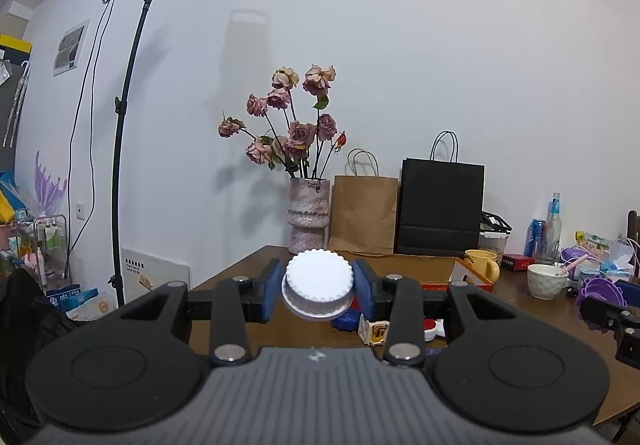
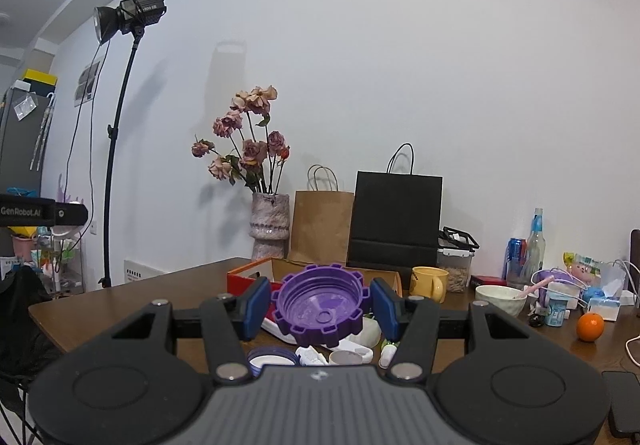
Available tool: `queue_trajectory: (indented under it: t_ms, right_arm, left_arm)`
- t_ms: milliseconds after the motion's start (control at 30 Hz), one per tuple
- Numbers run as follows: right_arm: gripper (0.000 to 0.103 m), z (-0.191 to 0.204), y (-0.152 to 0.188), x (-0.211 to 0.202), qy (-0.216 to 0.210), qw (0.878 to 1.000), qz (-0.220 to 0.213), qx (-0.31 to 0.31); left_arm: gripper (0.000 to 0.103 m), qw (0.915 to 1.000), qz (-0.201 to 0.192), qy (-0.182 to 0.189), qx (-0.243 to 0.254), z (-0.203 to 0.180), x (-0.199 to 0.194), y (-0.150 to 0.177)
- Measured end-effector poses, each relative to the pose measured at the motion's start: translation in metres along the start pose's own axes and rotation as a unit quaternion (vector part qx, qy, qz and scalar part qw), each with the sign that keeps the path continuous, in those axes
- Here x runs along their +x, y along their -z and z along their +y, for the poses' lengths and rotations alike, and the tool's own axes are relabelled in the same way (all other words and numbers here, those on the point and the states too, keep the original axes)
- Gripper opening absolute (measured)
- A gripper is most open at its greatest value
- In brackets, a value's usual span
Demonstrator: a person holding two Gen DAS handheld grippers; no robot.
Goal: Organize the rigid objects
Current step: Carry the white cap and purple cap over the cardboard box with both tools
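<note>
Two ridged lids held in the air above the wooden table (image 1: 248, 265)
Left gripper (image 1: 318, 287) pinches a white lid (image 1: 318, 281); right gripper (image 2: 320, 305) clamps a purple notched lid (image 2: 320, 305), hollow side up, over clutter; bare tabletop lies leftward to the table's edge

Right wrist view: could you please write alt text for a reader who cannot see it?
The right gripper holds a purple toothed lid, hollow side up, above a cluttered brown table. Behind it stand a vase of dried roses, a brown paper bag, a black bag and a yellow mug.
</note>
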State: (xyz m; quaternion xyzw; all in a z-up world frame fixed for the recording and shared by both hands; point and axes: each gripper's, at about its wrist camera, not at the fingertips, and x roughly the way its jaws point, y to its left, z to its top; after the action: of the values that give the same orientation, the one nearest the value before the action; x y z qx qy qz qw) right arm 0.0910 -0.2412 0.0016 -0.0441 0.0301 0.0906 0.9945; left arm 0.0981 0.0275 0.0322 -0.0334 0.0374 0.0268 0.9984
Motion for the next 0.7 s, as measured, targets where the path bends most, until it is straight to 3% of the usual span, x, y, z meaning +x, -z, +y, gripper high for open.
queue_trajectory:
  t_ms: [333, 567, 700]
  right_arm:
    - [0.054, -0.014, 0.006, 0.046, -0.004, 0.999, 0.03, 0.02]
    - [0.054, -0.041, -0.022, 0.118, -0.038, 0.996, 0.057, 0.053]
    - [0.054, -0.052, -0.042, 0.163, -0.049, 0.996, 0.068, 0.038]
  left_arm:
    - [0.039, 0.9998, 0.021, -0.007, 0.002, 0.002, 0.038, 0.007]
    - [0.039, 0.999, 0.03, 0.032, -0.003, 0.0, 0.111, -0.017]
    - [0.039, 0.9982, 0.028, 0.045, 0.028, -0.016, 0.162, -0.032]
